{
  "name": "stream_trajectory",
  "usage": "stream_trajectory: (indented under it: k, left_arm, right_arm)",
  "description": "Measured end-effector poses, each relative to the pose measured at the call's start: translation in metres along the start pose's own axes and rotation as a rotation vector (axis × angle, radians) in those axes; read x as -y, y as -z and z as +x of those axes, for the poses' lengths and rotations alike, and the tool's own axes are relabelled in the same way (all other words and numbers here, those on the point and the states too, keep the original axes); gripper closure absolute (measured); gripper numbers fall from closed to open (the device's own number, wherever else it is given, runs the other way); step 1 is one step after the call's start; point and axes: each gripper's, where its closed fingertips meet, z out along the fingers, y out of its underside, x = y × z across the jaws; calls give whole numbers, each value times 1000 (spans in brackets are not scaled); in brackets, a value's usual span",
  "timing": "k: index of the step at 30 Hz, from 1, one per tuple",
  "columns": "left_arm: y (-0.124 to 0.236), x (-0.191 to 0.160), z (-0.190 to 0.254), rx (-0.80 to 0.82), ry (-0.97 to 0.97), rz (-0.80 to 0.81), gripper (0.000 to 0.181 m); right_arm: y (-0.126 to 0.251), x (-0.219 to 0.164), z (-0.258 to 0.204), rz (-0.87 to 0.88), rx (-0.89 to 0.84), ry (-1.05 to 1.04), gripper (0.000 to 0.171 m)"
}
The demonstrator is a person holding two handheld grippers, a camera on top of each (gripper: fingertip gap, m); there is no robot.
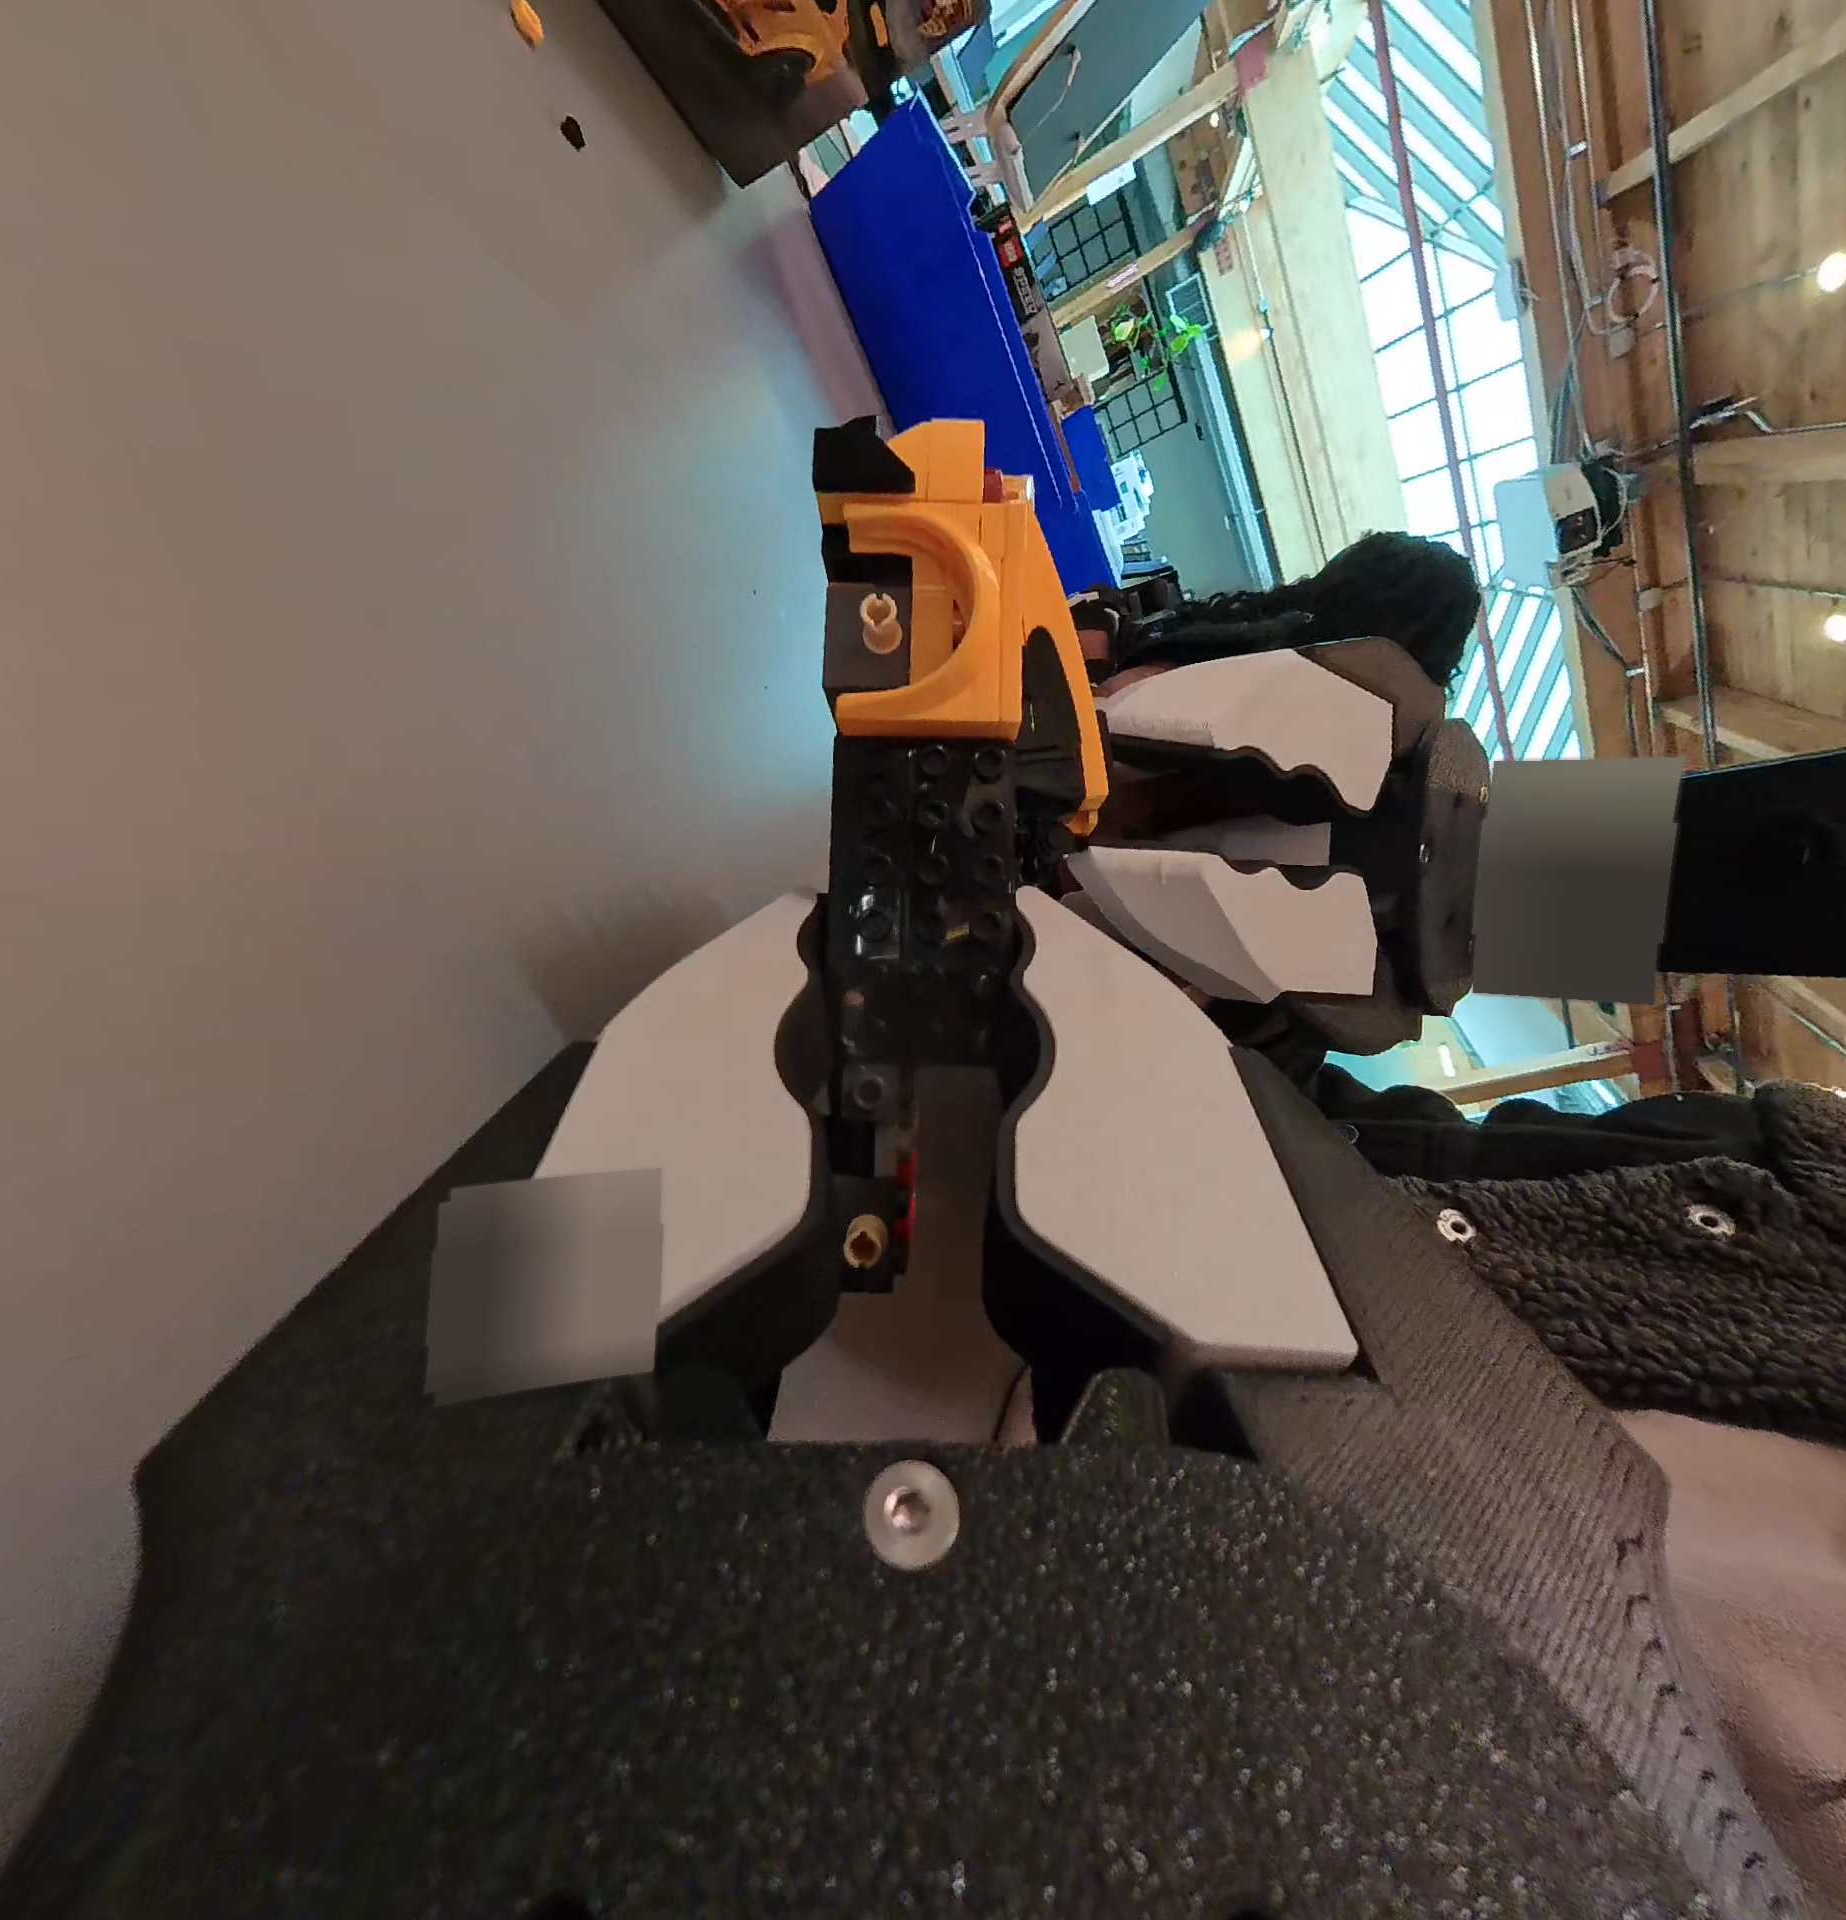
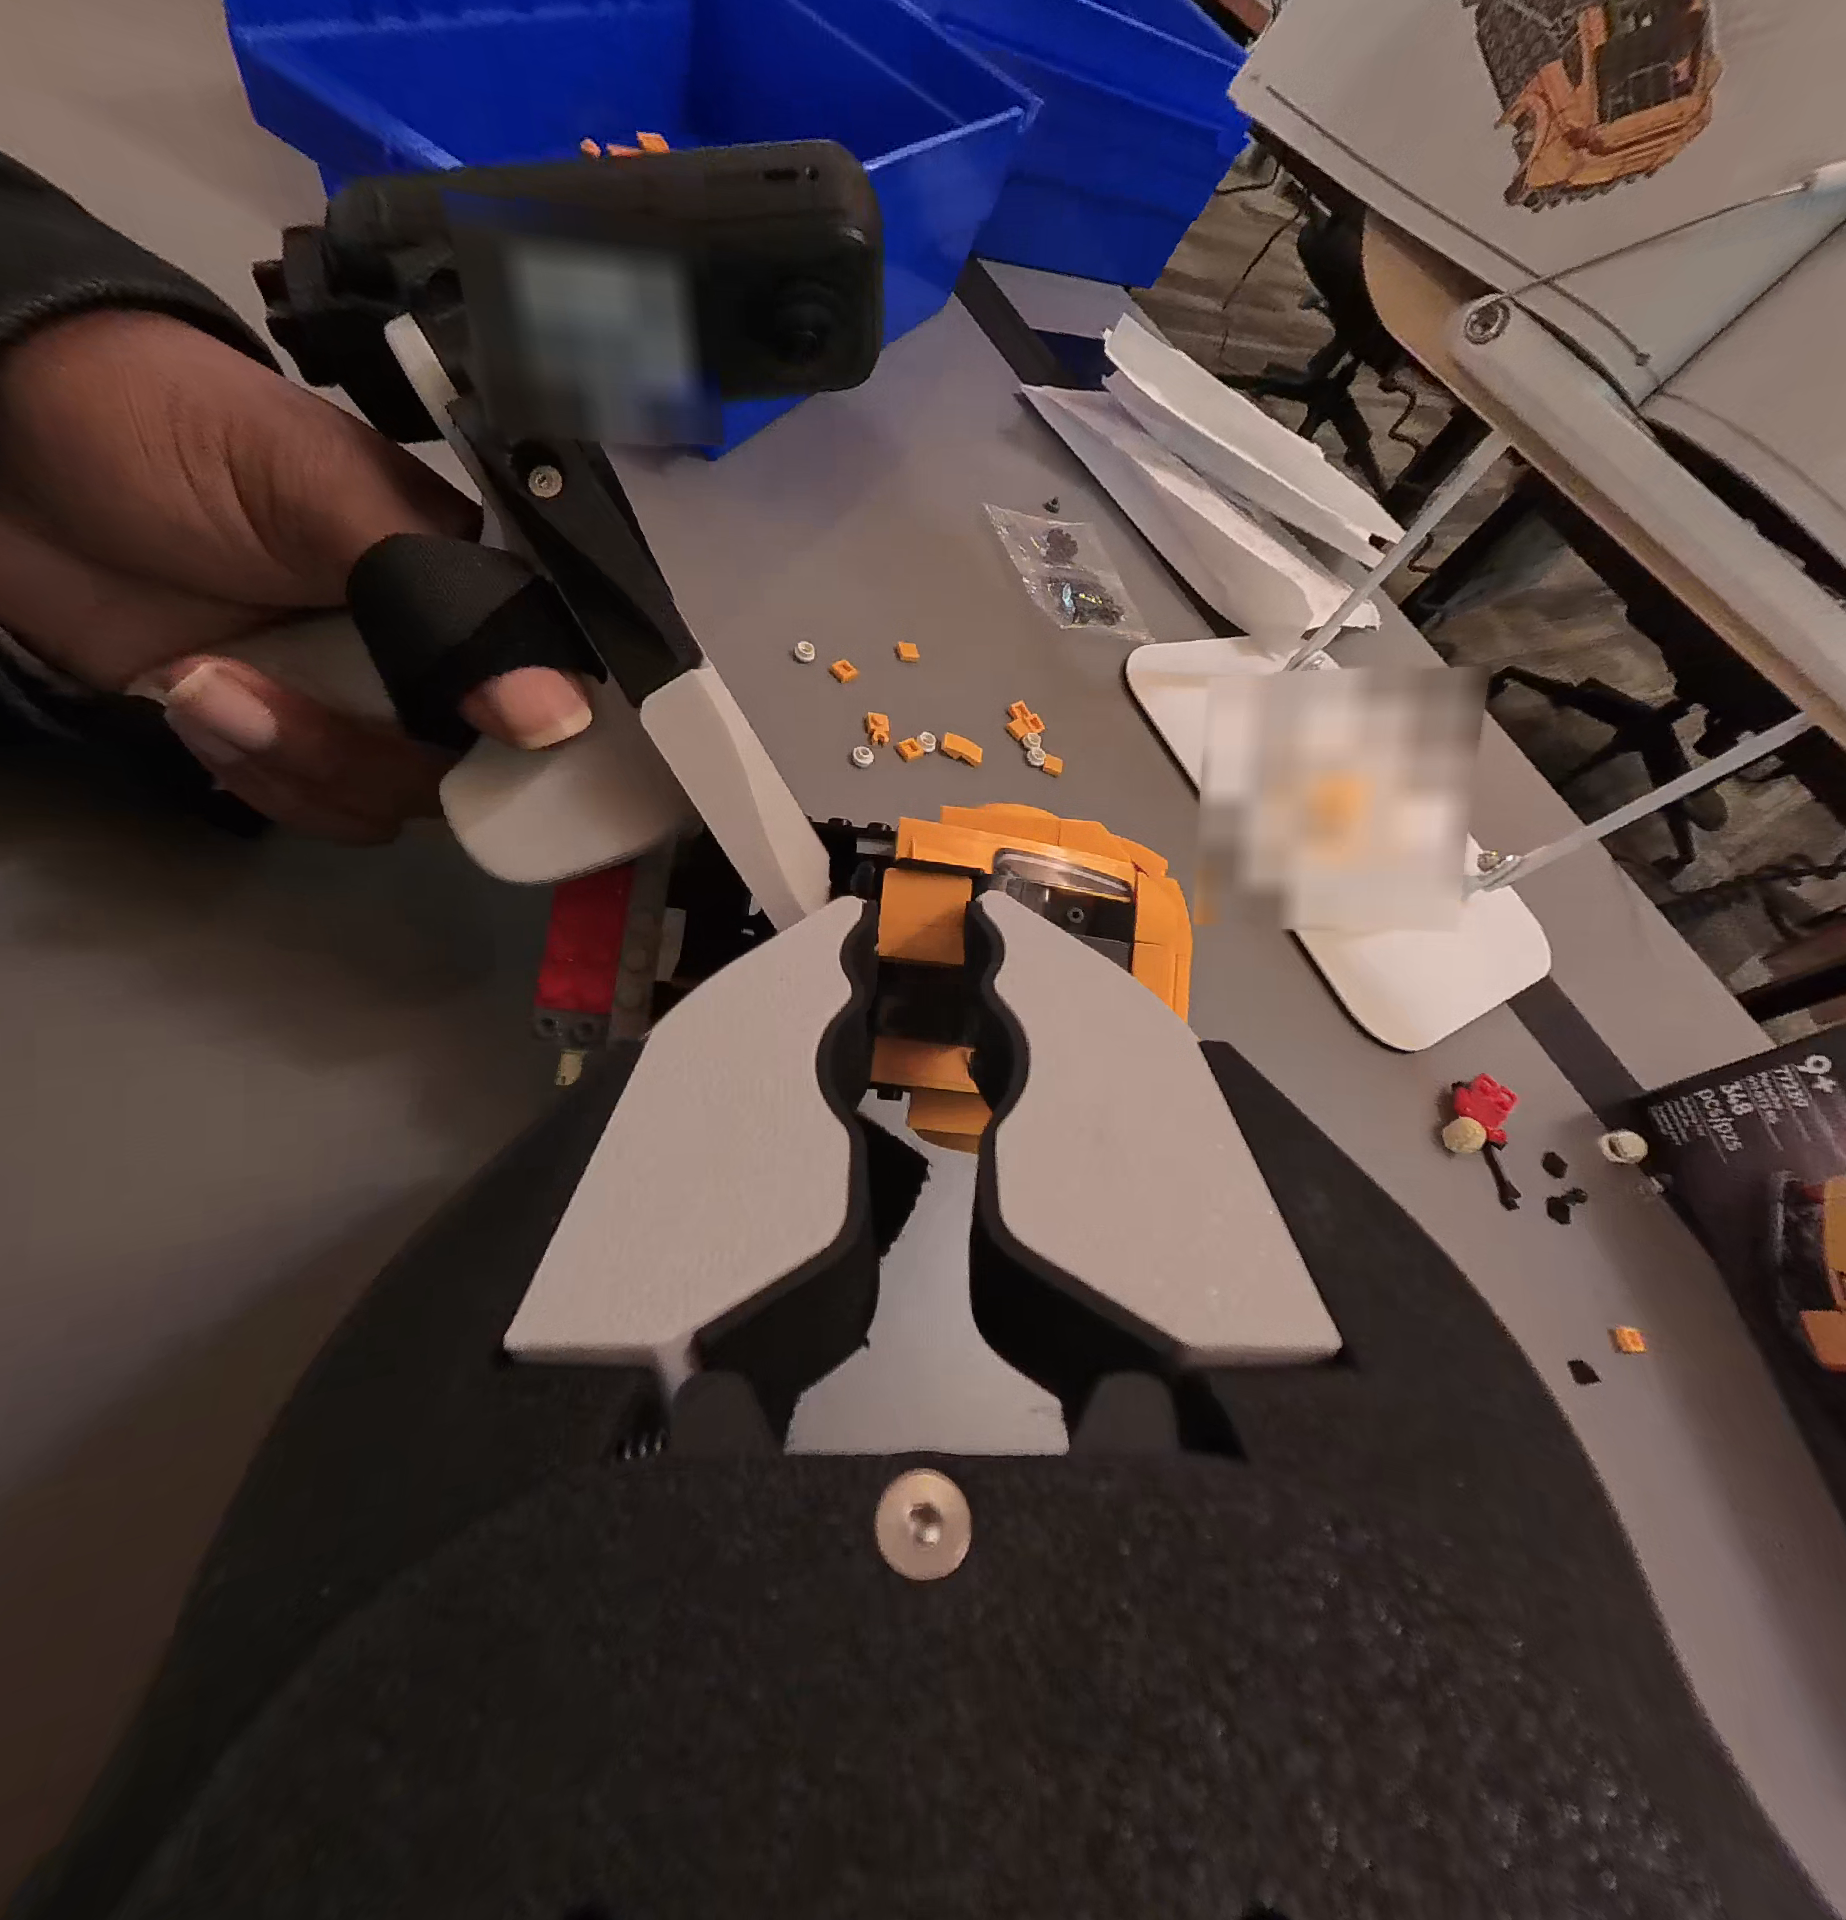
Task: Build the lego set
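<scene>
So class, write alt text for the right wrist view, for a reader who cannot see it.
The right gripper is shut on the orange part of a half-built lego car, which the left gripper, in a person's hand, also meets from the left. Loose orange pieces lie beyond on the grey table, before blue bins.

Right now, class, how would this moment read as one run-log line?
left hand-held gripper: shut on car model | right hand-held gripper: shut on car model | loose pieces: on table

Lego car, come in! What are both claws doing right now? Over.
Left claw shut on lego car, black underside. Right claw shut on its orange body. Loose orange pieces on table beyond, nothing blocking.
</scene>
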Motion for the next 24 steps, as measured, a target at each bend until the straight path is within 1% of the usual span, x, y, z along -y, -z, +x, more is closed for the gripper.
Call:
stream_trajectory:
  k: [13,17,24]
  left_arm:
    - [-1,-2,-3,-11,26,10,152]
    - [-2,-2,-1,-20,6,7,151]
    - [-2,-3,2,-31,-11,-3,151]
  right_arm:
    - [-2,-3,-2,3,-10,23,156]
    - [-2,-2,2,13,-13,-14,156]
    - [-1,1,3,29,-16,-13,156]
